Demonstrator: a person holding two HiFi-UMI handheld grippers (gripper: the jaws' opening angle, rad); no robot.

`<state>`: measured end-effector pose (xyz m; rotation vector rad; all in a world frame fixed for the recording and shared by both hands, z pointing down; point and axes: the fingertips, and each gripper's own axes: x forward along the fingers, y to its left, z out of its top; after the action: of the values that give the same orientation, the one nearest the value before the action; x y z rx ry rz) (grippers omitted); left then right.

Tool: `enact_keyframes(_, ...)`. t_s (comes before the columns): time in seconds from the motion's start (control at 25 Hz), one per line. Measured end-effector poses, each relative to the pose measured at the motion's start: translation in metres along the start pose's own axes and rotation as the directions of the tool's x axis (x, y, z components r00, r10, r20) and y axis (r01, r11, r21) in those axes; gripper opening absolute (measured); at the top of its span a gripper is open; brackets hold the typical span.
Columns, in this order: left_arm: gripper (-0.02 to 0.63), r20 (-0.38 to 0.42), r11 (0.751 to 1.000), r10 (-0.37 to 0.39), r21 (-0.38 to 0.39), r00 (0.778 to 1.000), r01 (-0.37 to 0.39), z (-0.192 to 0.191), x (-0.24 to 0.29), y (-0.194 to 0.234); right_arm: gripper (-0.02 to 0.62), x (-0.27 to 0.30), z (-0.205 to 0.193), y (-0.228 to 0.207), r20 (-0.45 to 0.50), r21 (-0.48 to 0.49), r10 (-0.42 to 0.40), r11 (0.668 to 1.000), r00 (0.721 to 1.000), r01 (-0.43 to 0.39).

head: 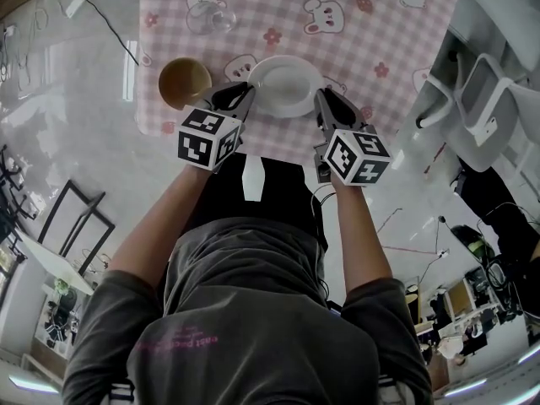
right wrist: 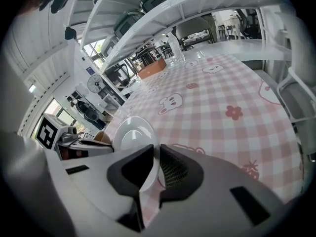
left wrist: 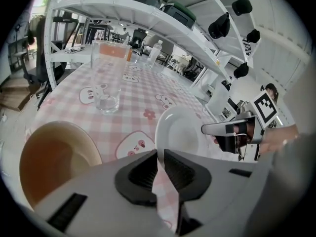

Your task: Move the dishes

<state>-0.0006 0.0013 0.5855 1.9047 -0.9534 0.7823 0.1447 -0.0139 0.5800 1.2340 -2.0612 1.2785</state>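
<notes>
White plate (head: 285, 83) held at two opposite rims. The left gripper (head: 238, 99) is clamped on the rim nearest it, and the right gripper (head: 327, 105) is clamped on the opposite rim. Each gripper view shows the thin plate edge pinched between the dark pads, with the jaws almost together.

A grip on both sides probably serves to keep a wide, shallow dish level and to stop it pivoting, as it might under a single pinch. Both grippers slope down toward the desk (head: 380, 24), which lets the pads reach the low rim from above.

The plate lies between the two grippers, over the pink checked cloth at the desk's near edge. Whether it is clear of the cloth cannot be told.

Containers:
- The plate is empty.
- A bowl (head: 184, 81) with a brown inside stands just outboard of the left gripper, apart from the plate, and appears empty.
- A clear glass (head: 211, 17) stands upright well ahead of the left gripper, with nothing evident in it.
</notes>
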Motion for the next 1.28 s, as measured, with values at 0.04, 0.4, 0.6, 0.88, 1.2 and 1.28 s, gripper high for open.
enact_keyframes(0.04,0.041,0.002,1.000,0.001,-0.009,1.000,-0.001,0.000,0.000,0.001,0.046,0.002,0.000,0.000,-0.001,-0.001,0.000,1.000,1.000,0.000)
enact_keyframes(0.4,0.038,0.001,0.996,0.024,-0.083,1.000,-0.024,0.002,0.002,0.008,0.048,0.013,0.003,-0.002,-0.020,-0.009,0.005,1.000,1.000,-0.005)
enact_keyframes(0.6,0.040,-0.014,0.991,0.035,-0.128,0.999,-0.037,0.001,0.005,0.009,0.048,0.018,0.003,-0.004,-0.036,-0.015,0.008,1.000,0.999,-0.009)
enact_keyframes(0.88,0.051,-0.031,0.983,0.051,-0.174,0.998,-0.056,0.001,0.008,0.012,0.048,0.025,0.002,-0.003,-0.054,-0.020,0.016,1.000,0.998,-0.017)
enact_keyframes(1.2,0.088,-0.047,0.970,0.047,-0.236,0.998,-0.057,0.001,0.013,0.013,0.048,0.031,0.002,-0.005,-0.071,-0.018,0.021,1.000,0.997,-0.023)
enact_keyframes(1.28,0.097,-0.052,0.970,0.048,-0.236,0.998,-0.059,0.001,0.014,0.013,0.048,0.033,0.003,-0.005,-0.075,-0.017,0.023,1.000,0.997,-0.024)
